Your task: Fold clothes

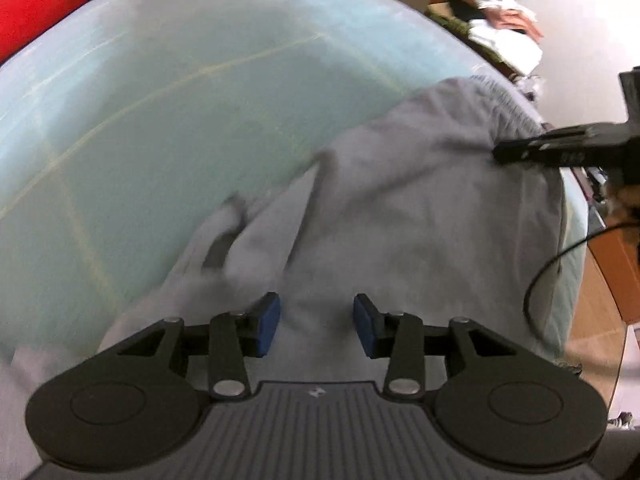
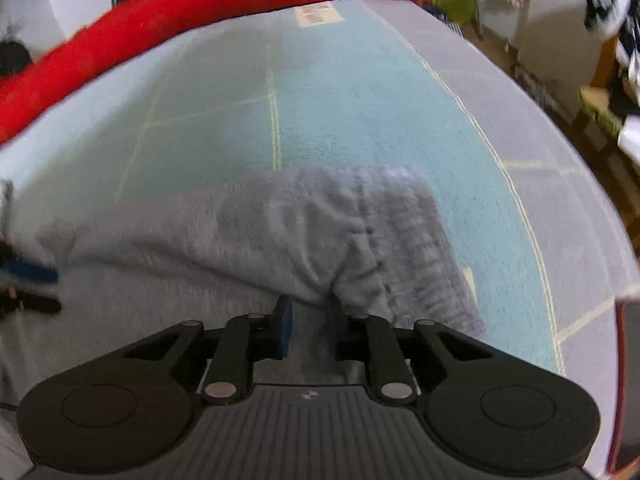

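Sweatpants (image 1: 420,200) lie on the mat (image 1: 160,120), blanket (image 2: 200,4) behind.

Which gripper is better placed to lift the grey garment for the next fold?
Probably the right gripper: a ridge of the grey garment near its ribbed waistband sits between its narrow jaws. The left gripper is open above flat cloth, gripping nothing.

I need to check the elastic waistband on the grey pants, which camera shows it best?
The right wrist view. The ribbed waistband runs across mid-frame, just beyond the right gripper, though somewhat blurred. The left wrist view catches only a short stretch of it at the pants' far edge.
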Demonstrator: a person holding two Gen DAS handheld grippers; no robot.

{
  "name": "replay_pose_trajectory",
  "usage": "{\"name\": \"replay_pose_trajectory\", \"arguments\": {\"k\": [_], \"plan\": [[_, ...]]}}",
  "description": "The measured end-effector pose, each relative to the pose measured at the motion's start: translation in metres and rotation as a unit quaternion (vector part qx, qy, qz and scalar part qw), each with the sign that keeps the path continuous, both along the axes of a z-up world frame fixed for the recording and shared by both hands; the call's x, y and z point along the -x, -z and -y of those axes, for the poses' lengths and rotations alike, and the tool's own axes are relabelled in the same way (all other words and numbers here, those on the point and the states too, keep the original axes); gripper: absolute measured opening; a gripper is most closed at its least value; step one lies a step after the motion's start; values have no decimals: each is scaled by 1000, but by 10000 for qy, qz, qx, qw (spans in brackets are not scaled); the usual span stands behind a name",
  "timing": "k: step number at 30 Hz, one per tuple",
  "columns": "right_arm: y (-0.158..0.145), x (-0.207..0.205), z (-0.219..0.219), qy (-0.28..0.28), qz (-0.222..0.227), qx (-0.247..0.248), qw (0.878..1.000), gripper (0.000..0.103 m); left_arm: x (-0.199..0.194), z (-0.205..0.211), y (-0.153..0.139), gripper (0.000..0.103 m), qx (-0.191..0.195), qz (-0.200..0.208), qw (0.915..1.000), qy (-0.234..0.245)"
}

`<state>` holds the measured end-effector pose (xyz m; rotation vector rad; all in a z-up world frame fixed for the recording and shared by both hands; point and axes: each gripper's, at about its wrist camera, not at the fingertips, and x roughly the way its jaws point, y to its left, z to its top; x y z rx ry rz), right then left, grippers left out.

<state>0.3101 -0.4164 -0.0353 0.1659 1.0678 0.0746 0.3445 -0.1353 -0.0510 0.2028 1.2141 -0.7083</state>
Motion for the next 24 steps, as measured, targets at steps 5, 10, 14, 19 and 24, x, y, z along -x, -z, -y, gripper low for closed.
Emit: {"name": "replay_pose_trajectory", "arguments": {"k": [5,10,14,19,24], "plan": [[-34,-11,-18,-758,388,-224,9961,36,-7,-14,-39,40,303,450,9968,-580],[-33,-48,-51,-1591,471,-933,9817,39,-36,-19,-32,42,450,299,9935,-1000],[-21,-56,-72,-1975,387,-1167,9725,42,-42,-23,-3,42,484,-431,9930,-984],[-4,-52,-83,-2127,23,-1163,9702,42,-56,-30,18,48,841,-1014,9853,-1089],[0,-48,-86,-2055,-51,-1093,9725,44,-85,-27,21,48,1555,-1106,9755,-1098]]}}
